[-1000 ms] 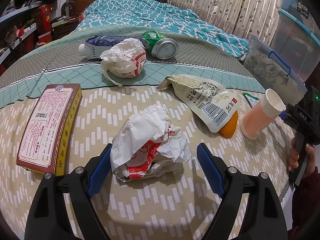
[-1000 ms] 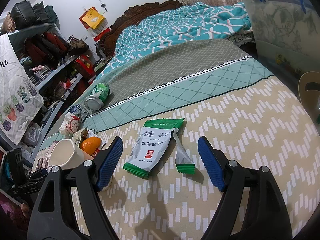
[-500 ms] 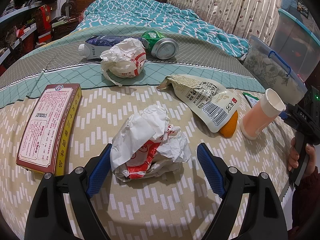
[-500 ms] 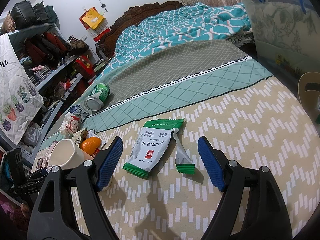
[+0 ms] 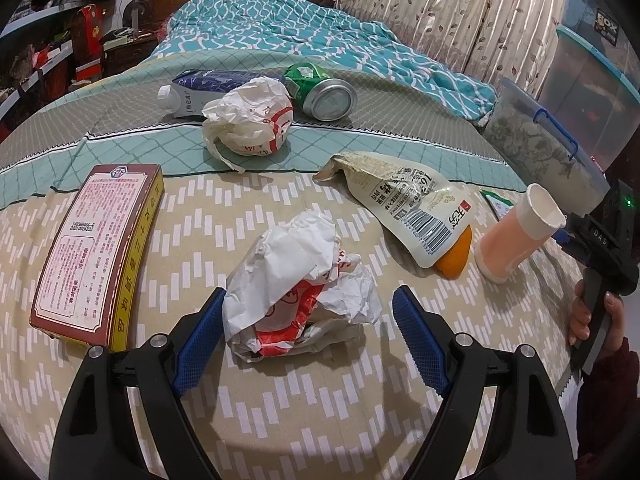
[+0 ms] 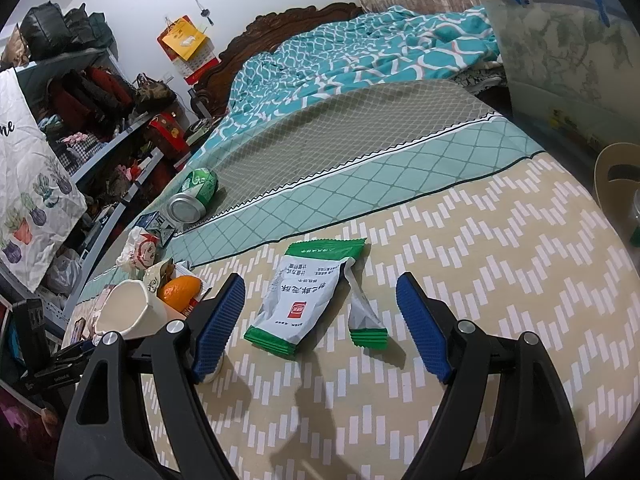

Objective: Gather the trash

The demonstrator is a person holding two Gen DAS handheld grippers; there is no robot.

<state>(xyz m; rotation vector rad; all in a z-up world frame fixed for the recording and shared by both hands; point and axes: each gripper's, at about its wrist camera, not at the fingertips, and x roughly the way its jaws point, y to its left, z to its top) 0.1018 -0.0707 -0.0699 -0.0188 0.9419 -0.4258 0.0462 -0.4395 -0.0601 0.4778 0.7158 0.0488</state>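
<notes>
Straddling a crumpled white-and-red paper wrapper (image 5: pixel 298 292), the left gripper (image 5: pixel 310 332) is spread wide, its blue left pad (image 5: pixel 200 344) just at the wrapper's edge and the other pad standing apart from the paper, so nothing is clamped. That wrapper lies on the beige patterned bedspread (image 5: pixel 240 412) near the bed's foot. To its left rests a flat red and yellow box (image 5: pixel 100 252); farther up the bed sit a second balled wrapper (image 5: pixel 250 122), a blue and white carton (image 5: pixel 200 90) lying on its side, and a tipped green can (image 5: pixel 322 88) with its silver end facing the camera. To the right lies a cream snack pouch (image 5: pixel 408 208) with a barcode, its lower end covering part of an orange (image 5: pixel 454 258), and beside that a pale paper cup (image 5: pixel 520 236) (seemingly leaning over, mouth up and to the right). The right gripper (image 6: pixel 320 326) is likewise released, its pads either side of a torn green-and-white sachet (image 6: pixel 306 298) without touching it; the sachet's torn-off strip (image 6: pixel 366 318) lies just beside it on the same spread. A clear storage bin (image 6: pixel 560 52) with a blue handle stands at the bed's right side.
</notes>
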